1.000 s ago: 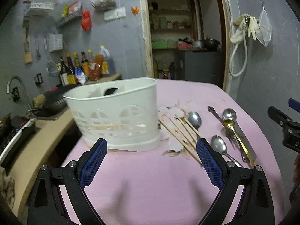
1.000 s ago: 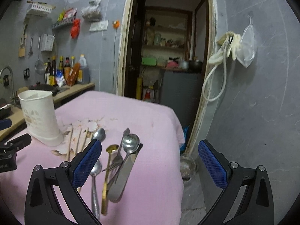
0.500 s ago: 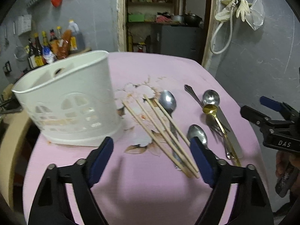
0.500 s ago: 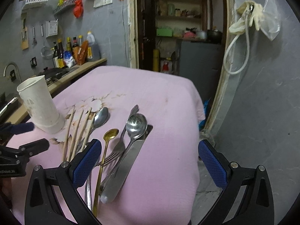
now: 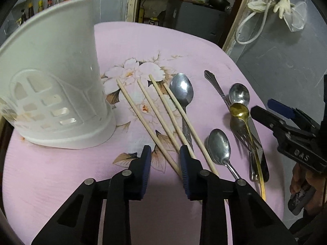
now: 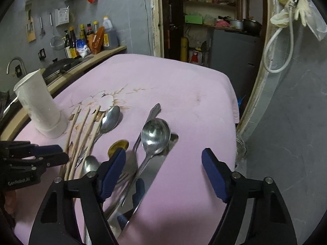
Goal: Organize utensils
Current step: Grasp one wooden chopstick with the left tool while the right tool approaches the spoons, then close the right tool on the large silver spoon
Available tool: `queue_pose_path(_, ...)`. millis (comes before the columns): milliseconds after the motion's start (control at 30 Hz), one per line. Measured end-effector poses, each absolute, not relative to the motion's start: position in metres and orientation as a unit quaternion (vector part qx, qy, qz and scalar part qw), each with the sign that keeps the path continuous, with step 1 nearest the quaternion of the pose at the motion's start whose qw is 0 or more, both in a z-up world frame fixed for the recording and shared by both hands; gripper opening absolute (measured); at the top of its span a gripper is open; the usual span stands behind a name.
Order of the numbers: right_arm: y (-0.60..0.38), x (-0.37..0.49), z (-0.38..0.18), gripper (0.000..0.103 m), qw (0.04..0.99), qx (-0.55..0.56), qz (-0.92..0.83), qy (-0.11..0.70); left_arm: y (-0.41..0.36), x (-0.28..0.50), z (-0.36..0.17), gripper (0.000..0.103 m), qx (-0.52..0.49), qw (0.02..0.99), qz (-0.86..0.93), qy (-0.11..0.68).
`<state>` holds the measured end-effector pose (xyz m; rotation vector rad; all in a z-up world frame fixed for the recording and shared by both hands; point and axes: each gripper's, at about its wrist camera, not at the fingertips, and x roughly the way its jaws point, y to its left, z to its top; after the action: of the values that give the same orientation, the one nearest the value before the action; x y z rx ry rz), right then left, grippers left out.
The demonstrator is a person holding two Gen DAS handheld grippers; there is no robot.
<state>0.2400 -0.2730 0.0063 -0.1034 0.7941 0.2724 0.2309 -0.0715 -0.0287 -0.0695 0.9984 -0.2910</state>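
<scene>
Several wooden chopsticks (image 5: 161,112) lie fanned on the pink tablecloth (image 5: 61,179), right of a white slotted utensil holder (image 5: 51,81). My left gripper (image 5: 165,159) is low over their near ends, jaws partly closed around two of them, a gap still visible. Steel spoons (image 5: 218,145), a gold spoon (image 5: 239,111), a fork and a knife lie to the right. My right gripper (image 6: 163,161) is open above the big steel spoon (image 6: 156,134) and knife (image 6: 151,175). The holder (image 6: 39,106) and chopsticks (image 6: 81,134) also show there.
A kitchen counter with bottles (image 6: 87,38) and a pan runs along the table's left side. A doorway (image 6: 204,20) stands behind the table. The table's right edge (image 6: 233,106) drops off beside a grey wall with a hanging hose (image 6: 276,47).
My left gripper has dropped toward the chopsticks and its jaws have narrowed from wide open. My right gripper has moved forward and down over the spoons and knife.
</scene>
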Motion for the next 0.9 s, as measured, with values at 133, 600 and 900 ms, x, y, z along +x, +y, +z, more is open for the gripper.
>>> queue_pose_path(133,-0.275,0.258,0.002,0.061,0.902,-0.033,0.145,0.405,-0.068,0.235,-0.029,0.024,-0.053,0.866,-0.140,0.477)
queue_pose_path(600,-0.278,0.273,-0.007,0.006,0.888,0.014,0.177,0.424,-0.031,0.230,-0.027,0.005,-0.125,0.856,-0.145,0.480)
queue_pose_path(900,-0.290,0.246,-0.006,0.005,0.882,0.047,0.198,0.425,-0.033,0.217,-0.028,0.002,-0.127,0.846,-0.158,0.493)
